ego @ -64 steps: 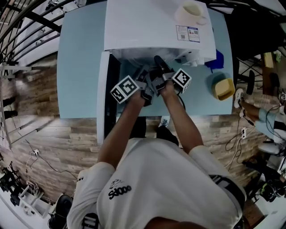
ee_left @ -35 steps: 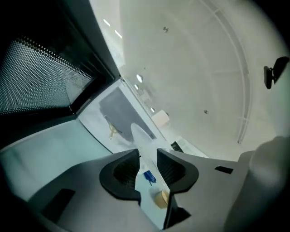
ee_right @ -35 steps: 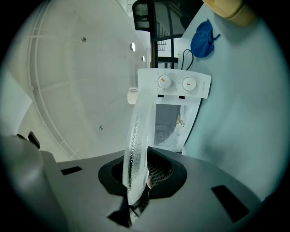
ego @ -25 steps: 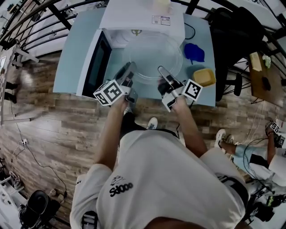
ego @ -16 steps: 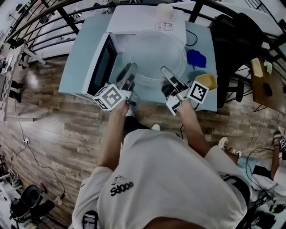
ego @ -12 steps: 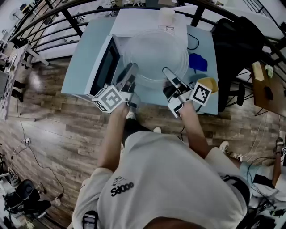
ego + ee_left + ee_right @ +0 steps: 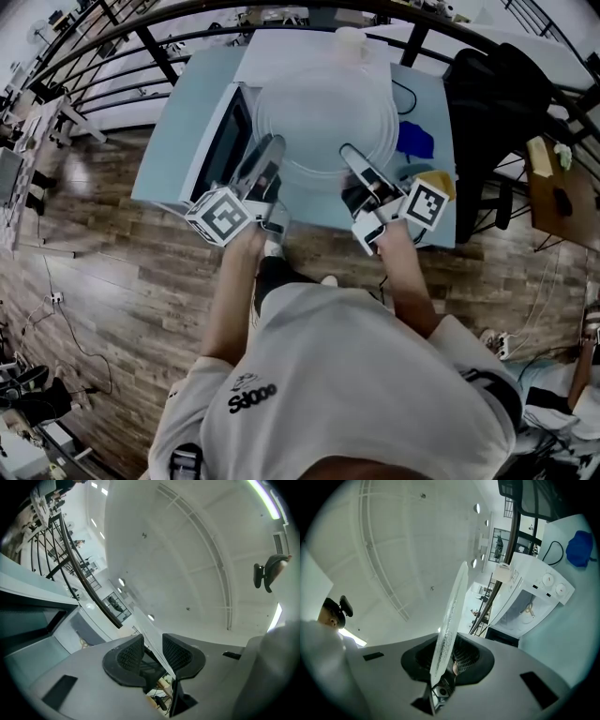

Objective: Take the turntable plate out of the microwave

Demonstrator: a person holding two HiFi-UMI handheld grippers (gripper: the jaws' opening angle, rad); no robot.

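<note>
Head view: turntable plate (image 7: 323, 117) near rim in left gripper (image 7: 270, 146) and right gripper (image 7: 350, 153)

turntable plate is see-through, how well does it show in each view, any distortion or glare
Head view: heavy fisheye bends the railing; the turntable plate is faint, mainly a pale rim over the microwave. Right gripper view: plate edge-on, sharp, with a frosted-looking sheen. Left gripper view: only a thin pale edge, dark corners.
</note>
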